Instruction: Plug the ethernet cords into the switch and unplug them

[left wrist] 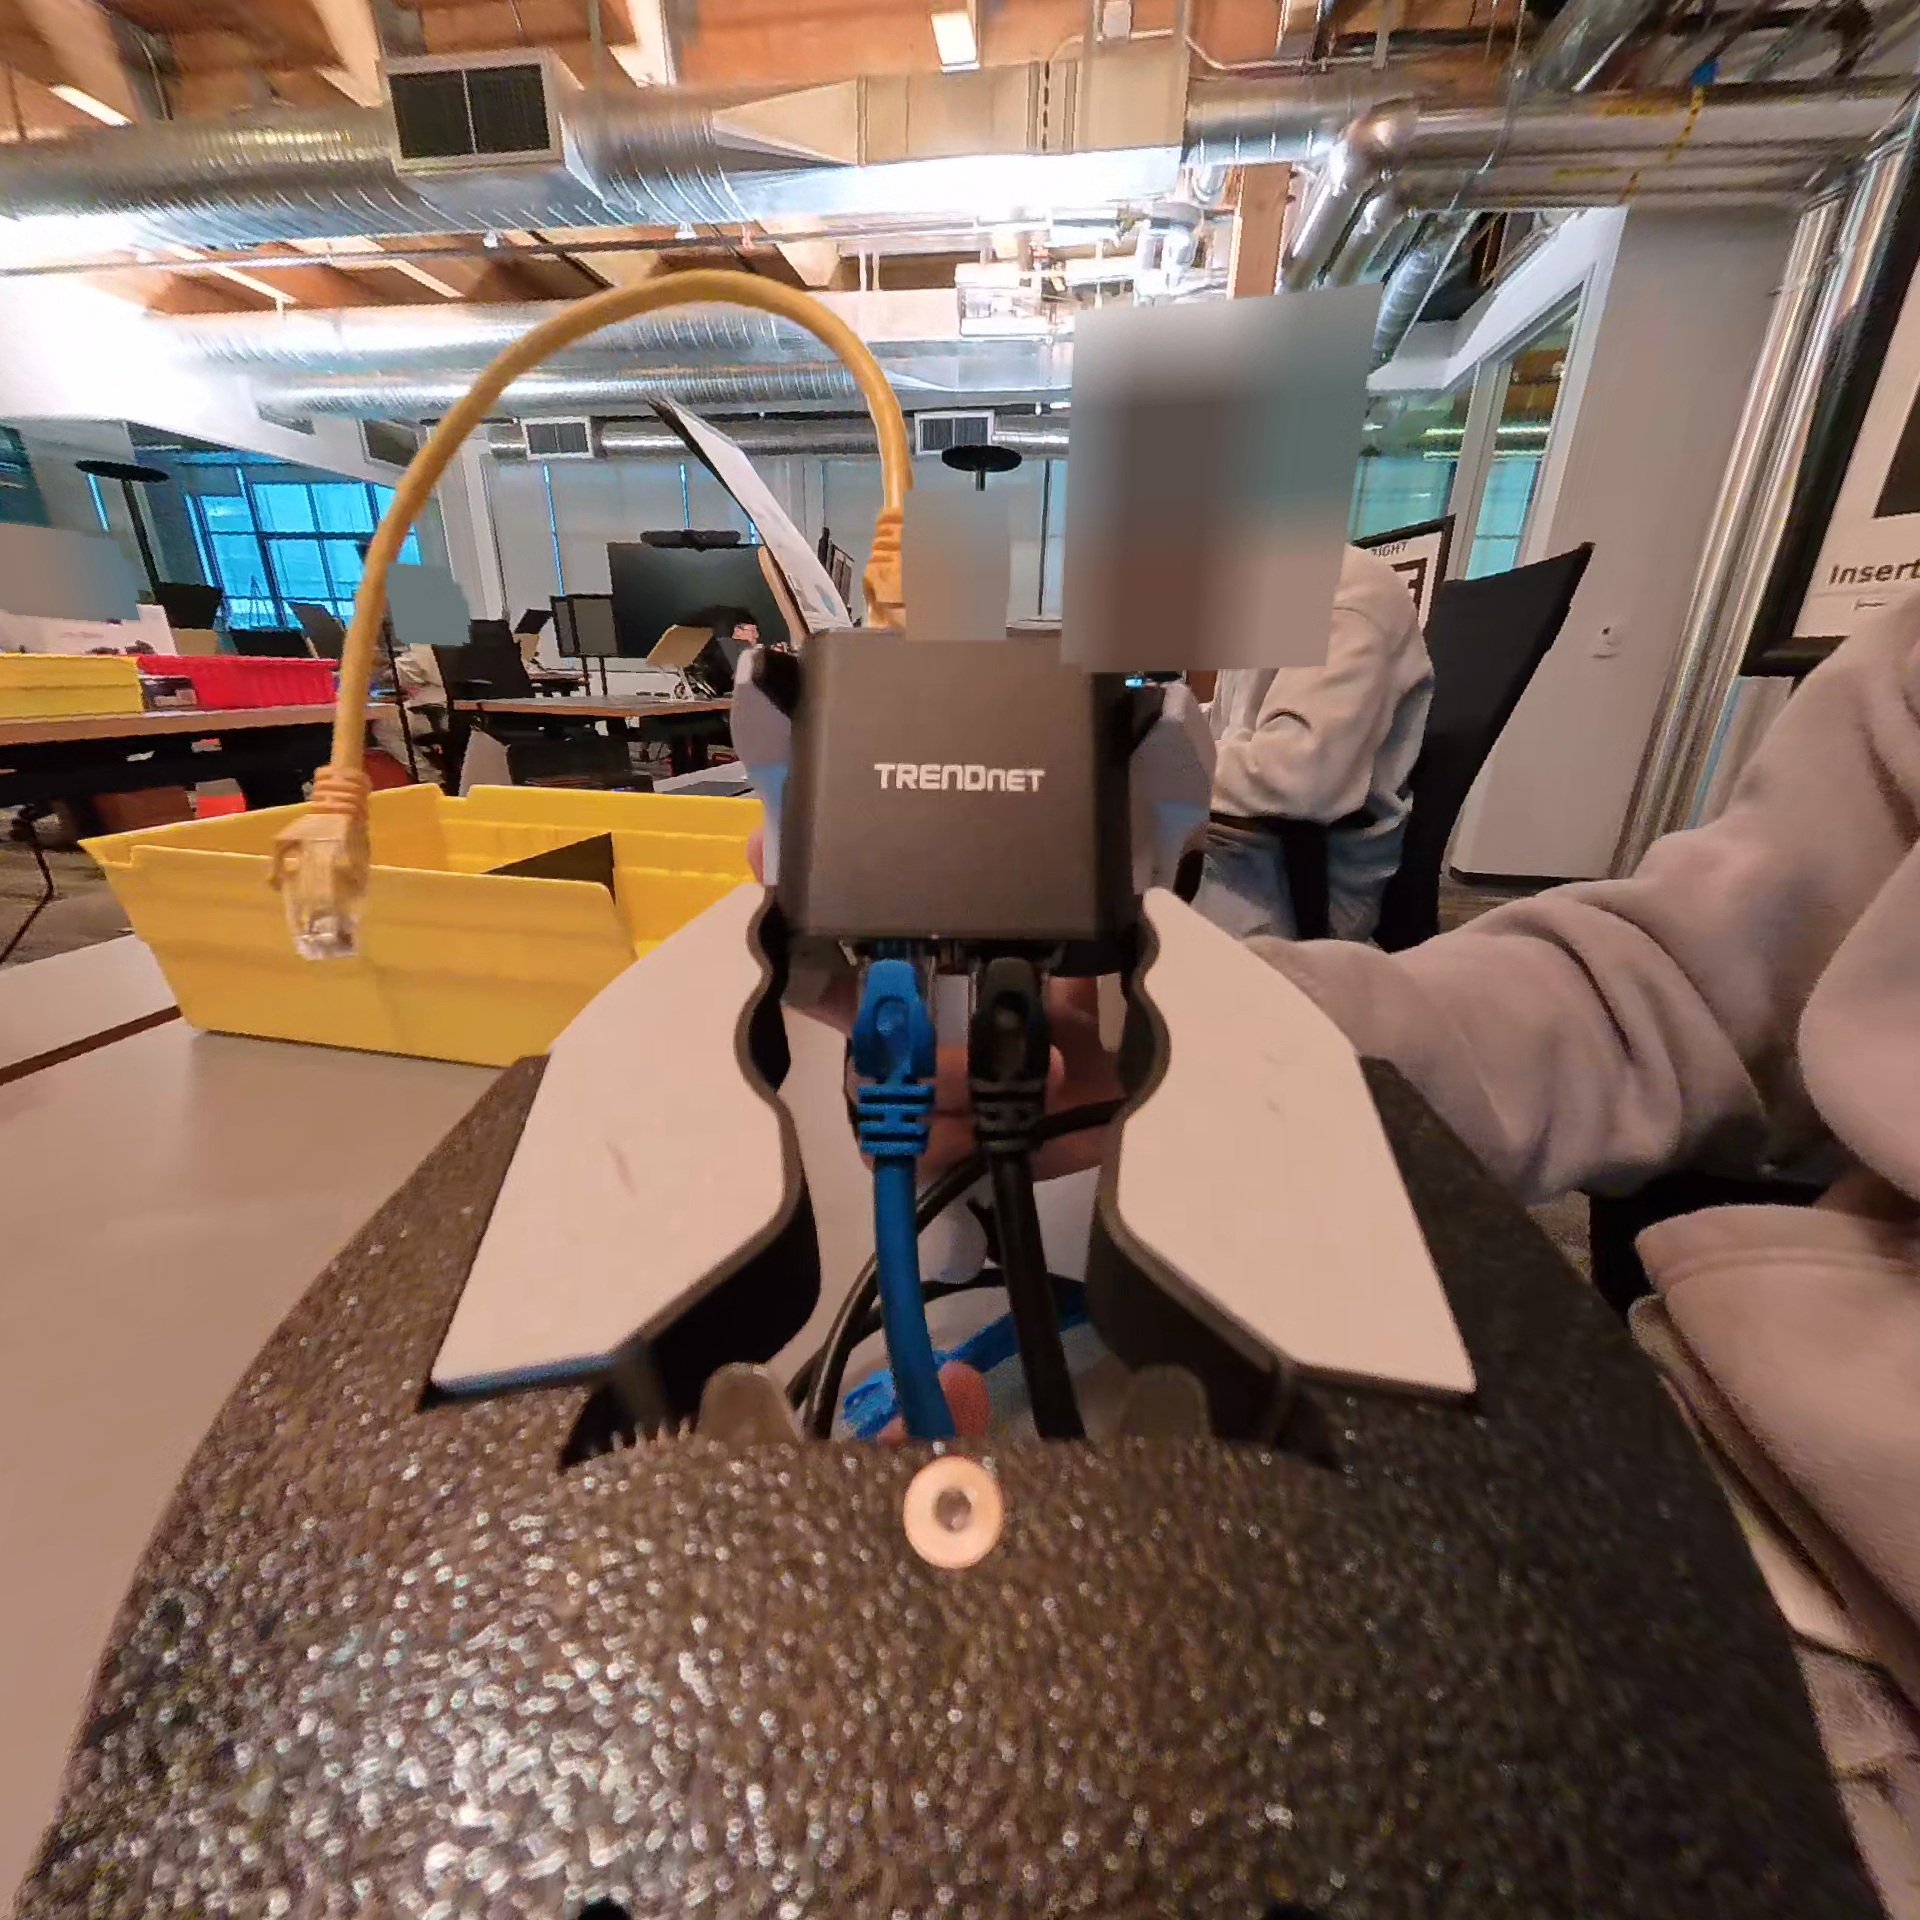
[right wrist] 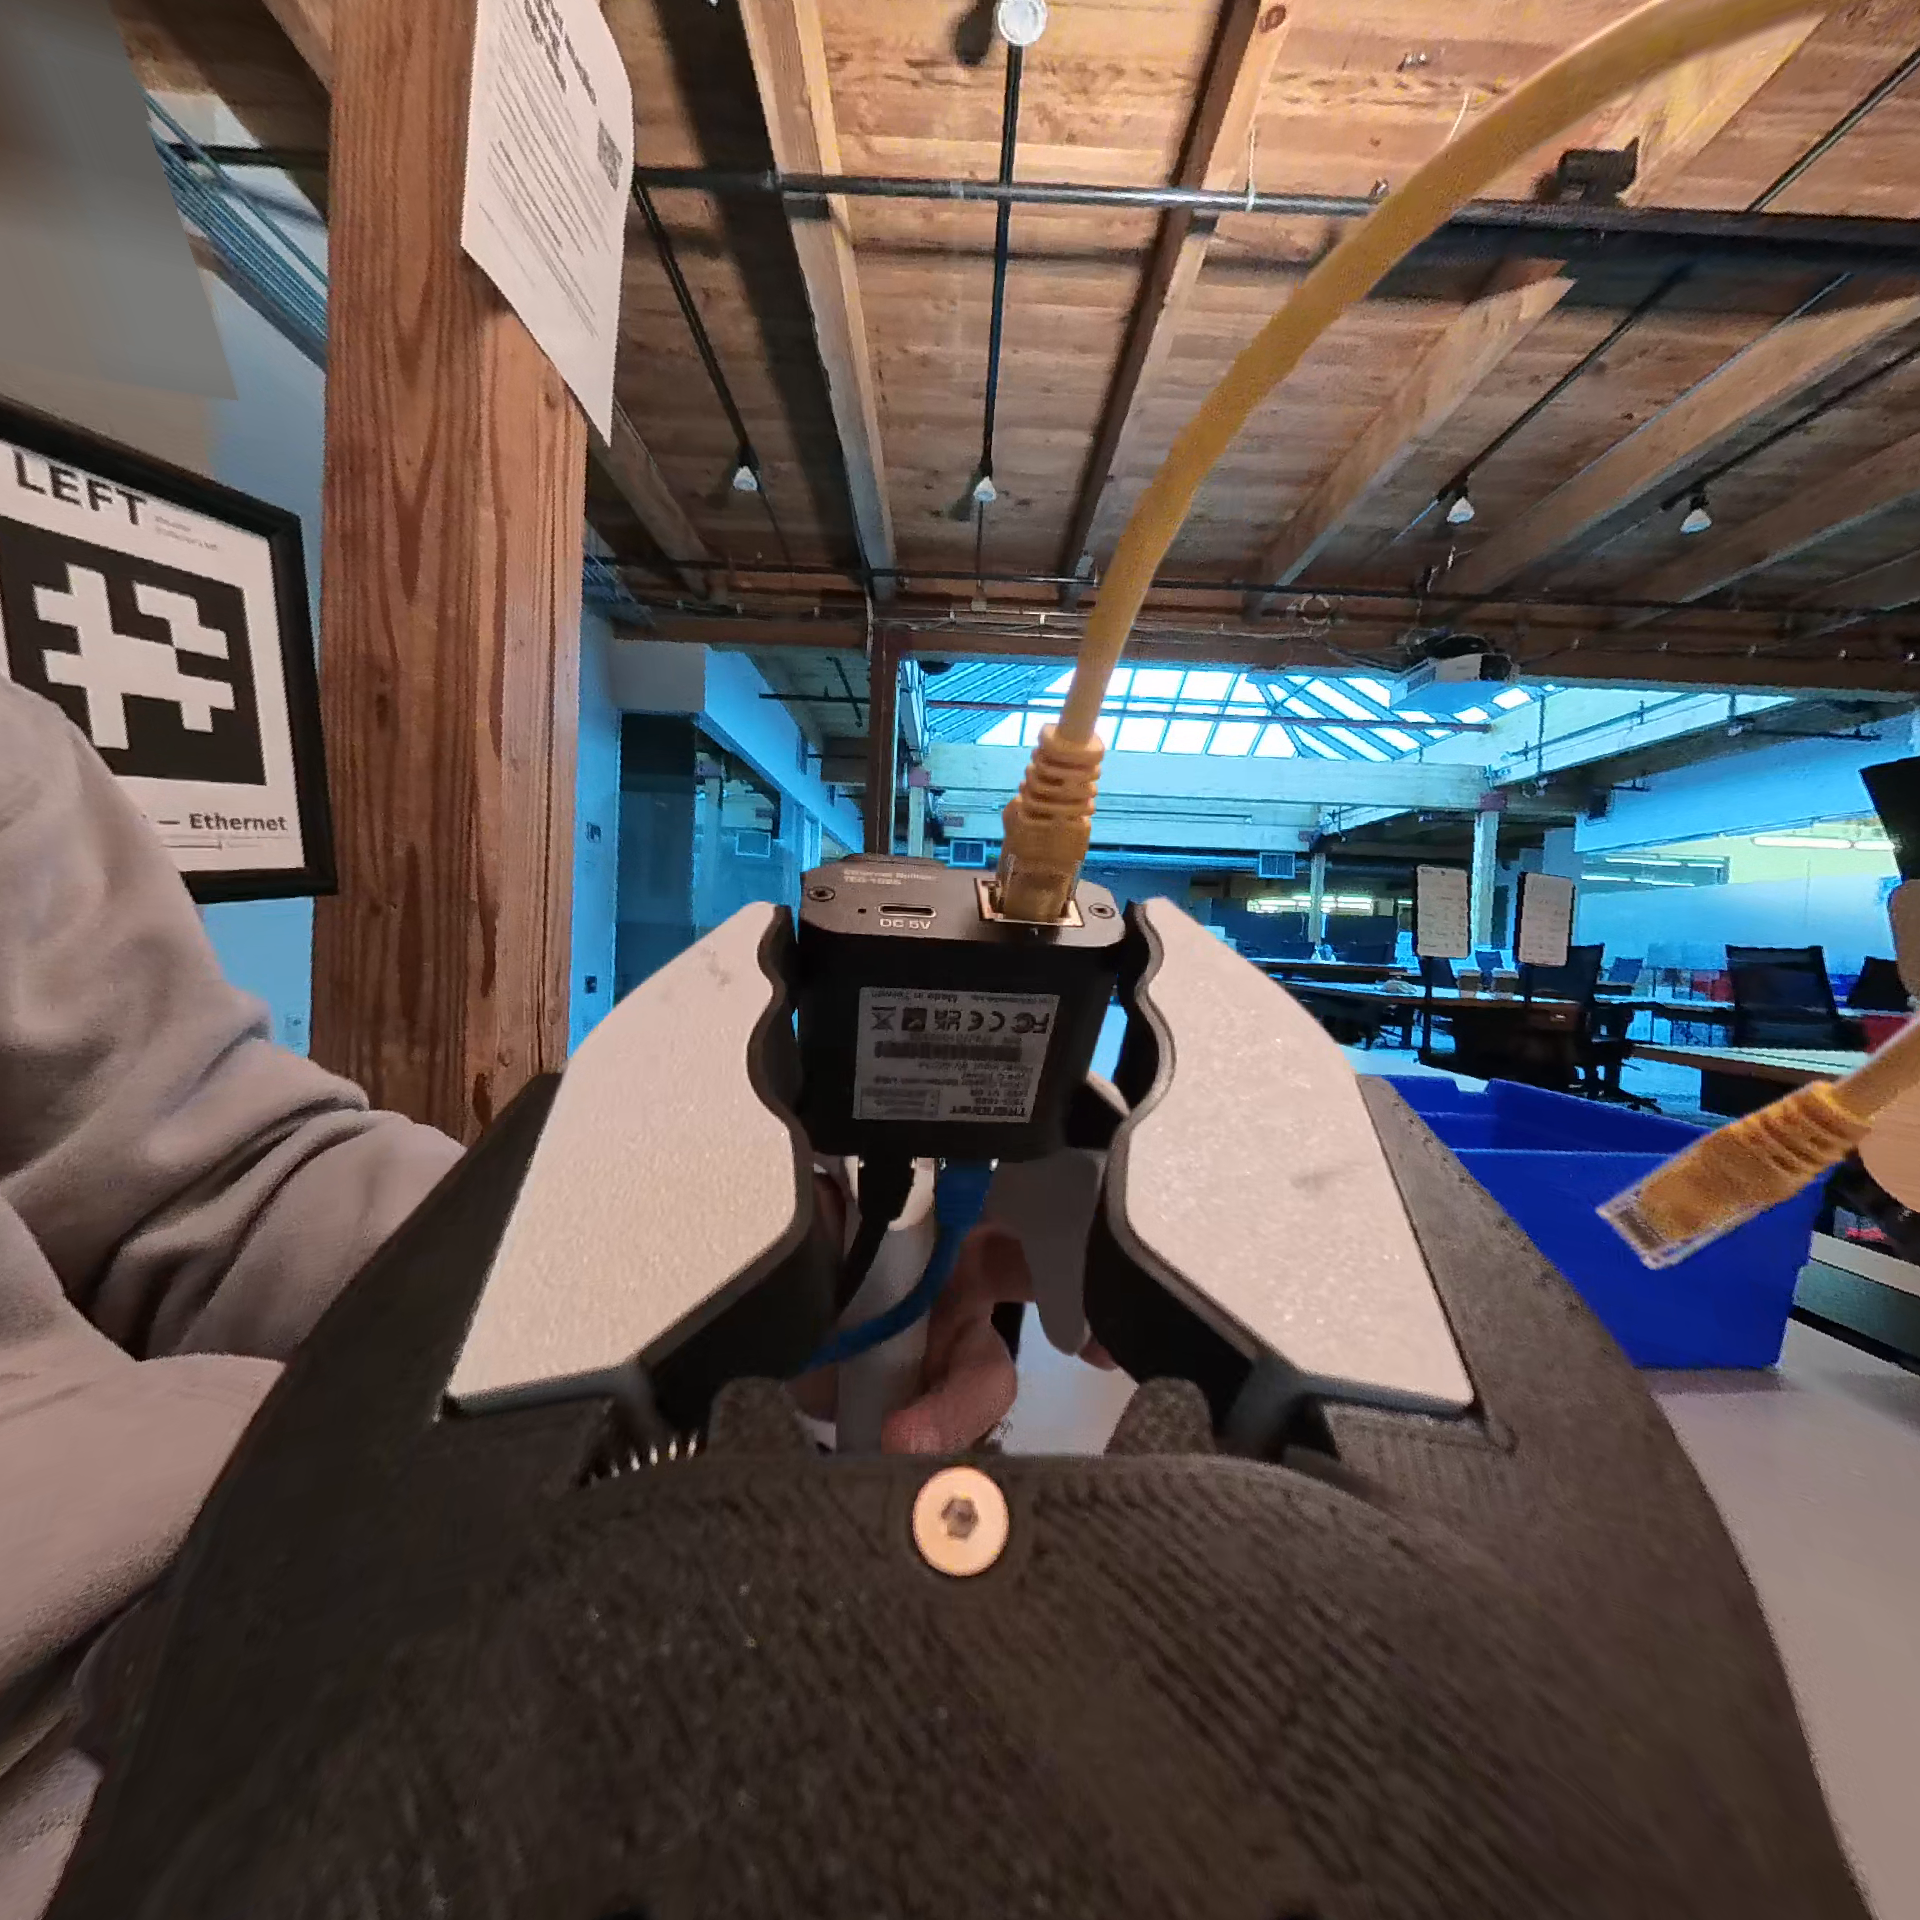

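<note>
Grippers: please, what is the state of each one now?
Left gripper: closed on the black switch.
Right gripper: closed on the same switch.

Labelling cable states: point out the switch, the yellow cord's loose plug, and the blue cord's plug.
switch (left wrist: 940, 790), left wrist view, top face.
yellow cord's loose plug (left wrist: 324, 906), left wrist view, clear tip.
blue cord's plug (left wrist: 891, 1049), left wrist view, boot.

We see a pale grey table (left wrist: 156, 1195) with a dark seam across its left corner. On it sits a yellow plastic bin (left wrist: 416, 935) — open-topped, with dividers inside. In the right wrist view a blue bin (right wrist: 1621, 1247) rests on the same kind of table surface (right wrist: 1787, 1475).
</note>
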Demonstrator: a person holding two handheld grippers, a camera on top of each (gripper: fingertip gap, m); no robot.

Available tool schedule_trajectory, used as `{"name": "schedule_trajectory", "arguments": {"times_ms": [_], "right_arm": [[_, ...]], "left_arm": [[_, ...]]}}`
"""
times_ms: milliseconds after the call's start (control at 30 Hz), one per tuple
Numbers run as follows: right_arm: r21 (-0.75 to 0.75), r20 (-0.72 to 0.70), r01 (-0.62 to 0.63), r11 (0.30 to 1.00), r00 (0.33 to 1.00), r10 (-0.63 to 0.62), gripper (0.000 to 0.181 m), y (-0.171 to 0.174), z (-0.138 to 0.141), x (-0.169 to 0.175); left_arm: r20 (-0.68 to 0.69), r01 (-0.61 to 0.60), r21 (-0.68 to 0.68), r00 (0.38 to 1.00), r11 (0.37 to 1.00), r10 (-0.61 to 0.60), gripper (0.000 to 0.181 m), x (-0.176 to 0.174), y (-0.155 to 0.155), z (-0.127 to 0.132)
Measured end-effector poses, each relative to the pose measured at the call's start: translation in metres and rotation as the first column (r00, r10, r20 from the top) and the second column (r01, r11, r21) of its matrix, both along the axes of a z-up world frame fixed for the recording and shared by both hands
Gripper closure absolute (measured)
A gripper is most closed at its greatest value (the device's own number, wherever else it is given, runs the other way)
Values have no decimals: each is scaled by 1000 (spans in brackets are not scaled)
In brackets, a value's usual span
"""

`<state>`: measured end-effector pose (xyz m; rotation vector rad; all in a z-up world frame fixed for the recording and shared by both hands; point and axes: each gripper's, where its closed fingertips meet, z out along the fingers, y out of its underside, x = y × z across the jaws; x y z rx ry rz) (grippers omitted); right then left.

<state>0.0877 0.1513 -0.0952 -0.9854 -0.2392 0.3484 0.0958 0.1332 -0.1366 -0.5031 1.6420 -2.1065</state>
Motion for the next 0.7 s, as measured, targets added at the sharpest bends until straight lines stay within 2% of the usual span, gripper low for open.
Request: {"name": "schedule_trajectory", "arguments": {"times_ms": [133, 300, 400, 500, 633, 700], "right_arm": [[-7, 13, -13, 1000, 1000, 13, 121, 0, -2, -2], [-14, 2, -18, 1000, 1000, 18, 122, 0, -3, 1], [-96, 26, 5, 995, 1000, -3, 124, 1, -10, 10], [-206, 15, 50, 977, 999, -48, 126, 4, -20, 20], [-376, -207, 120, 919, 956, -210, 107, 15, -26, 50], [-418, -361, 87, 904, 898, -253, 112, 18, -31, 54]], "left_arm": [[-23, 43, -49, 999, 998, -44, 118, -1, -3, -3], [-6, -32, 4, 999, 999, 32, 121, 2, 0, -2], [1, -145, 151, 989, 978, 147, 120, 10, 9, -6], [37, -257, 338, 965, 905, 260, 120, 17, 24, -11], [55, -377, 477, 914, 794, 401, 120, 23, 51, -10], [1, -357, 498, 911, 790, 412, 120, 24, 55, -16]]}}
